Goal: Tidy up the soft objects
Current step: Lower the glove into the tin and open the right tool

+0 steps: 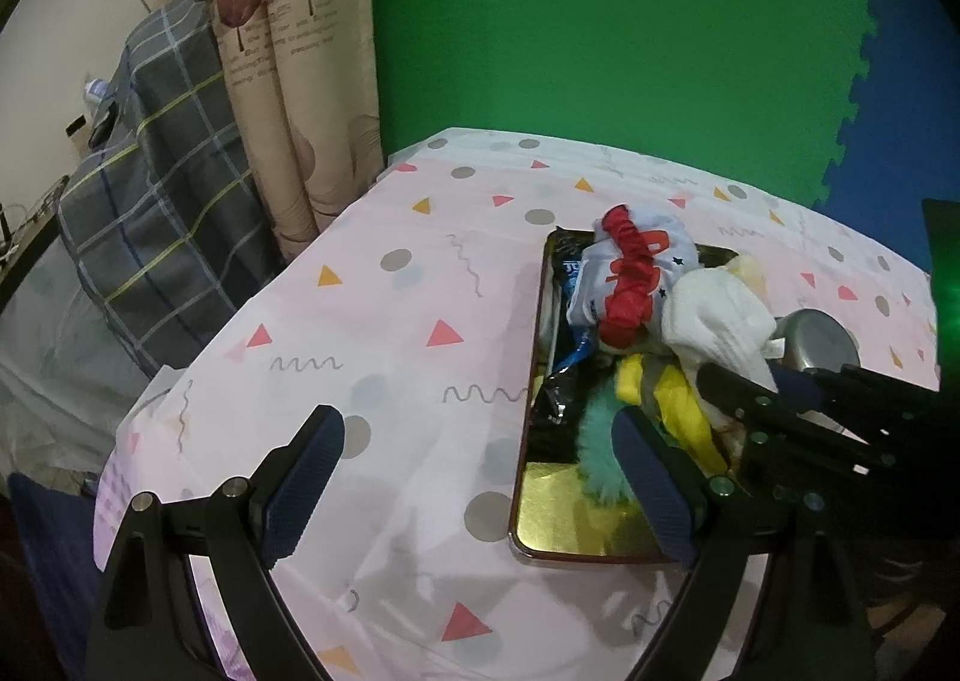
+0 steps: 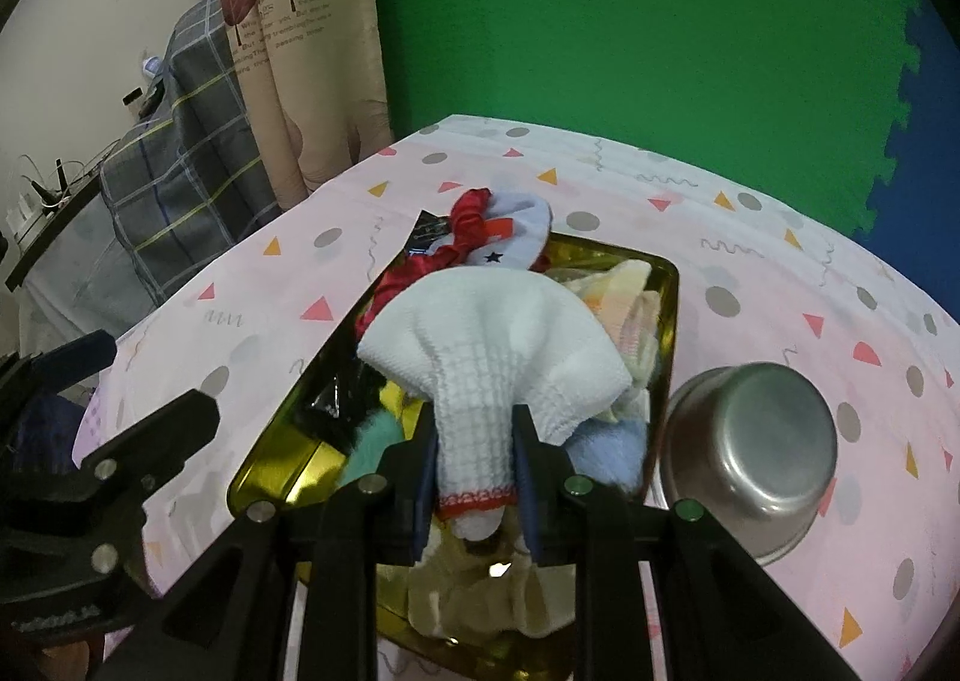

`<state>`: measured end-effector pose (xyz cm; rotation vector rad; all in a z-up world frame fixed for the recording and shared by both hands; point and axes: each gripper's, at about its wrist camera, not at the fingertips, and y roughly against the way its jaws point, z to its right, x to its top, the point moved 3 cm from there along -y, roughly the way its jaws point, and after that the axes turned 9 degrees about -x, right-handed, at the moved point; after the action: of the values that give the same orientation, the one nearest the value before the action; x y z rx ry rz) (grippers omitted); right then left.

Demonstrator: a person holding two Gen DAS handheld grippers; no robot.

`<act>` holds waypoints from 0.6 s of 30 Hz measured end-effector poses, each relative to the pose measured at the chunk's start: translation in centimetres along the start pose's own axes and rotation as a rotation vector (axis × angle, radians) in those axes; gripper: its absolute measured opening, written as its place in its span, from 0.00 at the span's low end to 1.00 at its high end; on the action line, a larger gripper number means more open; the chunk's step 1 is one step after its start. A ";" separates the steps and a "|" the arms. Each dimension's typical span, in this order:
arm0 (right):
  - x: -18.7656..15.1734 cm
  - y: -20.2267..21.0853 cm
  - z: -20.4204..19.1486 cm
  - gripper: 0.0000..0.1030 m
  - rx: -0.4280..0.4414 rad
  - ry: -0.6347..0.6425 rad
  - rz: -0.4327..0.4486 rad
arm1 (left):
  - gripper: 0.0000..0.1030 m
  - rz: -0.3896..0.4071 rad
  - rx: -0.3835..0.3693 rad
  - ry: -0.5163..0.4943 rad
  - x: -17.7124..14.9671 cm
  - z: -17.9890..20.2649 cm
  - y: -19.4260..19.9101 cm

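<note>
Right gripper [image 2: 474, 444]: jaws closed on the cuff end of a white sock [image 2: 486, 357]. The sock's body fans out ahead of the fingers and hangs over the gold tray [image 2: 270, 465], above the pile already there. Cannot tell whether its toe end touches the pile or clears it.

Left gripper [image 1: 474, 477]: jaws spread wide, nothing between them. It hovers over the tablecloth [image 1: 372, 321] at the near left corner of the tray, its right finger overlapping the tray's near edge in the left wrist view.

Tray contents, as far as visible: a red scrunchie [image 1: 627, 285] draped over a light blue sock [image 1: 672, 243] at the far end; a pale yellow cloth [image 2: 630, 297] to the right; something bright yellow [image 1: 678, 411] and a teal fluffy item [image 1: 600, 441] in the middle; a dark shiny wrapper [image 1: 555, 399] along the left side; a light blue cloth [image 2: 606, 450] near the right wall. The near left part of the tray floor is bare.

A steel bowl [image 2: 762, 441] sits upside down on the cloth just right of the tray.

Judgement on progress: late stage. Nearly all the soft items appear gathered in the tray; no loose soft item shows on the visible tablecloth. What is left, as I read it, is releasing the white sock onto the pile. Parts of the table lie outside both views, so I cannot confirm nothing else remains.
</note>
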<state>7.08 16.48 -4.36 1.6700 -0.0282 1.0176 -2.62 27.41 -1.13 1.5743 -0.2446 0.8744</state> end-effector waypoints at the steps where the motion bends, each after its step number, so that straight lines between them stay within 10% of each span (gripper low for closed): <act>1: 0.1 -0.2 -0.3 0.22 0.002 0.002 0.000 | 0.86 0.001 0.002 0.007 0.0 -0.2 0.0; 18: 0.0 0.2 -1.6 0.27 0.006 0.013 0.003 | 0.87 -0.002 0.010 0.061 0.2 -1.8 0.0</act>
<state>5.98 17.66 -4.21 1.6690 -0.0188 1.0319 -3.17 29.13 -1.12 1.5545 -0.1950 0.9220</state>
